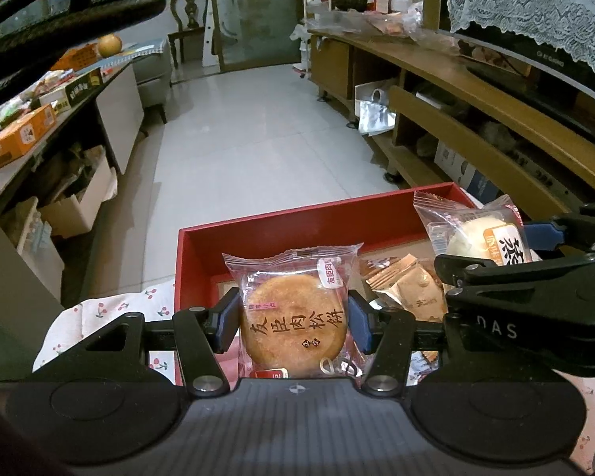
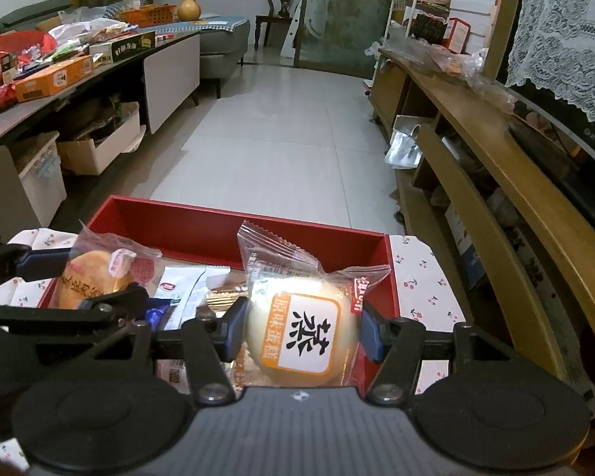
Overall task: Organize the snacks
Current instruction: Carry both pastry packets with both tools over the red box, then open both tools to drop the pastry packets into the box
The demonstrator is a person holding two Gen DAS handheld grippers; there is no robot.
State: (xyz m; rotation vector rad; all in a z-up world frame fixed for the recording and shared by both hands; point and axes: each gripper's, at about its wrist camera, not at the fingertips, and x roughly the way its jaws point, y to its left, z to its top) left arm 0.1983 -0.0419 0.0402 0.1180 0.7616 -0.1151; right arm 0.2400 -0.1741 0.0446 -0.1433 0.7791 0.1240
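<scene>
left wrist: left gripper (image 1: pixel 293 323) clamps brown pastry (image 1: pixel 293 325); right gripper (image 2: pixel 303 331) clamps pale cake (image 2: pixel 303 331)

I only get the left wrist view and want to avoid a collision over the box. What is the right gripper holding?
Observer: The right gripper is shut on a pale steamed cake packet, label facing the camera.
Operator: What's under it in the box?
Observer: The right end of the red box beyond that packet shows bare floor; the loose packets lie to its left.
Operator: Is my left gripper near it?
Observer: The left gripper, shut on the brown pastry packet, sits at the box's left end, apart from the right one.
</scene>
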